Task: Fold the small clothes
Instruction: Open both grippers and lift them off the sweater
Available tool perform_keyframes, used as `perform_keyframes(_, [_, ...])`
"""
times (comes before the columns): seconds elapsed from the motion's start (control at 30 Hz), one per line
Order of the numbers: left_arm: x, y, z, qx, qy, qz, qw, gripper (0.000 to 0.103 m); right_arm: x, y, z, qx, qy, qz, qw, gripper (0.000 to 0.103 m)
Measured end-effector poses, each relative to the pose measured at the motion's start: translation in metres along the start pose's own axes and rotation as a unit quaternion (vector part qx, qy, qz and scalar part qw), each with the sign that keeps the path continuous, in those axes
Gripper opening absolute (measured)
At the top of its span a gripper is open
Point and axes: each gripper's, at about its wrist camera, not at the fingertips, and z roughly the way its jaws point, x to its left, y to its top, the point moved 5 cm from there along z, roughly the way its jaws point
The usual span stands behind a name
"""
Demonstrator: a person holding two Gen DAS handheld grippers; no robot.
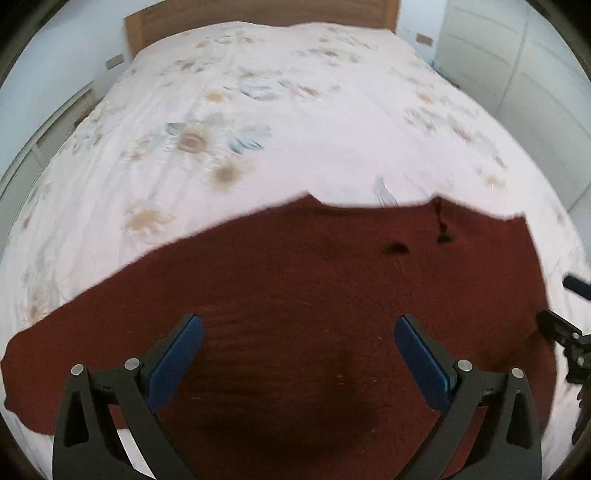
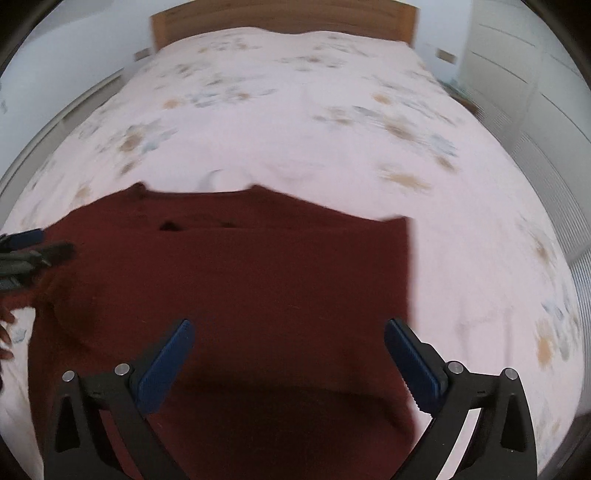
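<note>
A dark red knitted garment (image 1: pixel 295 280) lies spread flat on the bed, neckline toward the headboard; it also shows in the right wrist view (image 2: pixel 240 280). My left gripper (image 1: pixel 298 326) is open and empty, hovering above the garment's lower middle. My right gripper (image 2: pixel 288 330) is open and empty above the garment's lower right part, its right finger near the garment's right edge. The right gripper shows at the right edge of the left wrist view (image 1: pixel 565 339). The left gripper shows at the left edge of the right wrist view (image 2: pixel 29 251).
The bed has a pale pink floral cover (image 1: pixel 295 110) and a wooden headboard (image 1: pixel 258 14). White wardrobe doors (image 2: pixel 517 74) stand to the right of the bed. A low white unit (image 1: pixel 48 125) stands along the left wall.
</note>
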Motion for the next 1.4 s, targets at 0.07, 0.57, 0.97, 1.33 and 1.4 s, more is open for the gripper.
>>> perform_keyframes(0.07, [-0.010,-0.010,0.024,0.013,0.012,0.009,0.9998,0.102,0.018,-0.003,0.021,0.009,0.005,-0.006,1.000,0.102])
perform_keyframes(0.57, [0.034,-0.062,0.049,0.042,0.004,0.004,0.9991,0.102,-0.054,-0.044,0.060,0.026,-0.035,0.053,0.998,0.102])
perform_keyframes(0.97, [0.041,-0.065,0.036,0.027,0.009,-0.022,0.9993,0.102,-0.017,-0.040,0.028,0.014,-0.041,0.012,0.999,0.102])
perform_keyframes(1.33, [0.216,-0.104,-0.073,-0.033,0.100,-0.195,0.9751,0.102,-0.012,-0.065,-0.035,-0.008,-0.031,0.026,0.999,0.102])
perform_keyframes(1.4, [0.259,-0.126,-0.086,-0.026,0.115,-0.260,0.9586,0.102,-0.015,-0.074,-0.039,-0.004,-0.033,0.033,0.999,0.102])
